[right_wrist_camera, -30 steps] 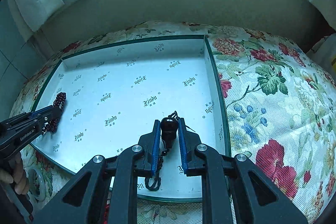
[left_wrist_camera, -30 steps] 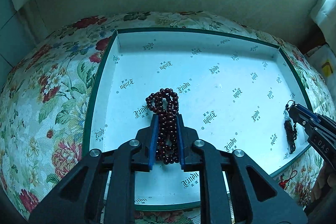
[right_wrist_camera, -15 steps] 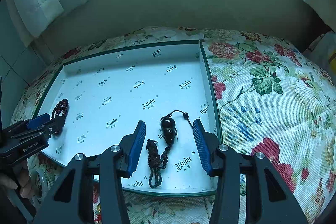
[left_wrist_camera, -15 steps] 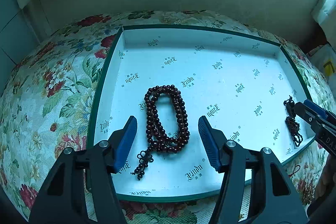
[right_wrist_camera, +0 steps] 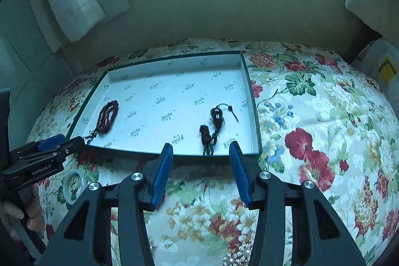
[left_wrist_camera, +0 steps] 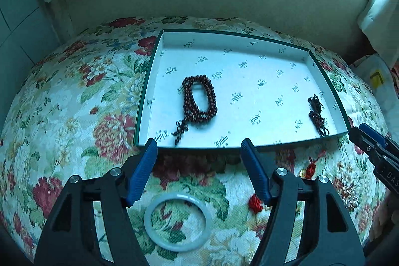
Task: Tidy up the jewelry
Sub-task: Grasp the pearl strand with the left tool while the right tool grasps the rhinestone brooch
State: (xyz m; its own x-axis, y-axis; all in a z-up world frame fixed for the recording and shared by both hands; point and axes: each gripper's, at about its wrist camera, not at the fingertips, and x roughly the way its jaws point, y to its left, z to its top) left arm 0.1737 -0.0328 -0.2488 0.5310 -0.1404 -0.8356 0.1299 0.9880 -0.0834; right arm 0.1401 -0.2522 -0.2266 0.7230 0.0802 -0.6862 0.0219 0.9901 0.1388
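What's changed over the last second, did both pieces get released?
Yes. The left hand-held gripper let go of the dark red bead bracelet, the right hand-held gripper the black gourd pendant; both opened and backed off. Both pieces remain in the white tray.

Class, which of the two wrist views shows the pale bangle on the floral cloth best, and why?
The left wrist view: the white bangle lies whole and large on the floral cloth, just below the left gripper. In the right wrist view the bangle is small at the left edge, partly hidden behind the left gripper.
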